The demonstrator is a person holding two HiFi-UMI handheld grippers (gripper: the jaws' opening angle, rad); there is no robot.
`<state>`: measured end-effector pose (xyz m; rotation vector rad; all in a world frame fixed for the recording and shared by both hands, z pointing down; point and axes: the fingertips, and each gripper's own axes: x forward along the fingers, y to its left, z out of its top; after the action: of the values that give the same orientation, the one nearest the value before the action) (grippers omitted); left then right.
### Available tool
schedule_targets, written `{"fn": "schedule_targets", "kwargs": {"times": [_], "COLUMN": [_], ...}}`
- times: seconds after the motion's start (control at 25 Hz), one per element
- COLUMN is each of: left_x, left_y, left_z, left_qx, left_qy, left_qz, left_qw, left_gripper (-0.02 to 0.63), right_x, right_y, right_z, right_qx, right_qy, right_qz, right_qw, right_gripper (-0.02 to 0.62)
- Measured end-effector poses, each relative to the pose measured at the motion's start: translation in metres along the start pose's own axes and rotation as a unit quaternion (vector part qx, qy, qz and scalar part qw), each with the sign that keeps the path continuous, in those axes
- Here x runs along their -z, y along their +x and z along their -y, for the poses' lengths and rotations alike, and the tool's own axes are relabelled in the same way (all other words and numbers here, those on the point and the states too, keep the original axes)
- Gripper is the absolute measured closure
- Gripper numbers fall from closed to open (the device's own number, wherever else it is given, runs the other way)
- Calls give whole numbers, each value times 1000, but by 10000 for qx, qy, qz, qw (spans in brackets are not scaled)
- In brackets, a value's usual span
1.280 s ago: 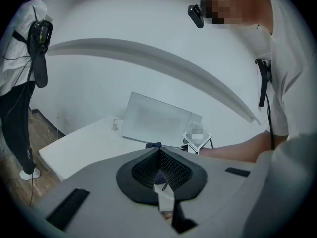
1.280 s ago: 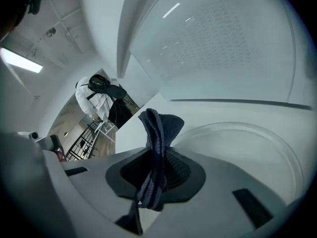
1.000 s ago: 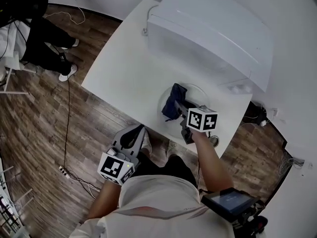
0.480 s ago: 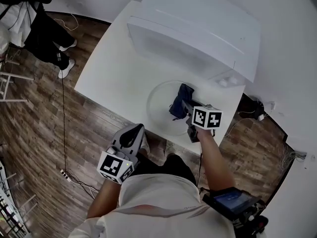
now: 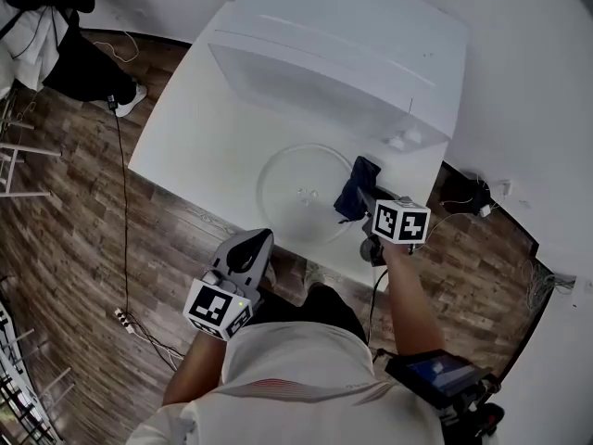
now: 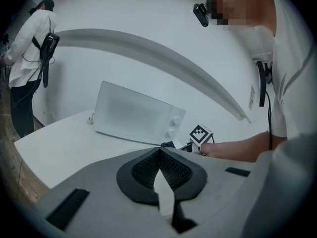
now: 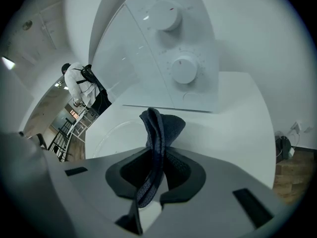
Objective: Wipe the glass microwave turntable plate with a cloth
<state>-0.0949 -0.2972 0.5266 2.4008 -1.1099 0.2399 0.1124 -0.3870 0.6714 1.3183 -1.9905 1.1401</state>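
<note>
The round glass turntable plate [image 5: 295, 196] lies flat on the white table [image 5: 206, 146] in front of the microwave [image 5: 343, 54]. My right gripper [image 5: 362, 202] is shut on a dark blue cloth [image 5: 356, 185], which hangs at the plate's right rim. In the right gripper view the cloth [image 7: 159, 130] stands up from between the jaws of my right gripper [image 7: 156, 165], with the plate [image 7: 111, 135] to its left. My left gripper [image 5: 254, 242] hangs off the table's near edge, by my body. The left gripper view shows my left gripper [image 6: 159, 155] shut with nothing in it.
The microwave's two knobs [image 7: 184, 69] are close ahead of the right gripper. The table's near edge [image 5: 232, 222] runs between my left gripper and the plate. A person [image 6: 29, 48] stands beyond the table's far left corner. A power strip [image 5: 120, 319] and cable lie on the wooden floor.
My right gripper has dragged the cloth across the plate from its left part to its right rim. The left gripper has stayed off the table's edge.
</note>
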Motion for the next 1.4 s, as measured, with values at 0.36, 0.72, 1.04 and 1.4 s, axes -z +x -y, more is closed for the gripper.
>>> {"fn": "schedule_targets", "kwargs": {"times": [0.36,0.72,1.04,1.4], "left_x": [1,0,10,23], "left_y": [3,-25,-60,-77], "left_z": [11,-8,-30,-53], "left_qx": [-2,-331,-570,-606], "left_qy": [93,-3,-122,-409], "left_qz": [-11,149,145,136], "left_qw": [10000,9993,9982,9972], "left_gripper": [595,595,595,595], "right_x": [-9,-43,3,45], "right_y": [-34,-90,-16,70], "right_z": [1,-126,-217,-220], "right_qx": [-261,-1691,-2408,-1937], "right_qy": [238,-75,-286,132], "right_qz": [708,1732,585,-417], "right_qw": [9969,9702,9684,9801], "right_gripper": [534,534,534,534]}}
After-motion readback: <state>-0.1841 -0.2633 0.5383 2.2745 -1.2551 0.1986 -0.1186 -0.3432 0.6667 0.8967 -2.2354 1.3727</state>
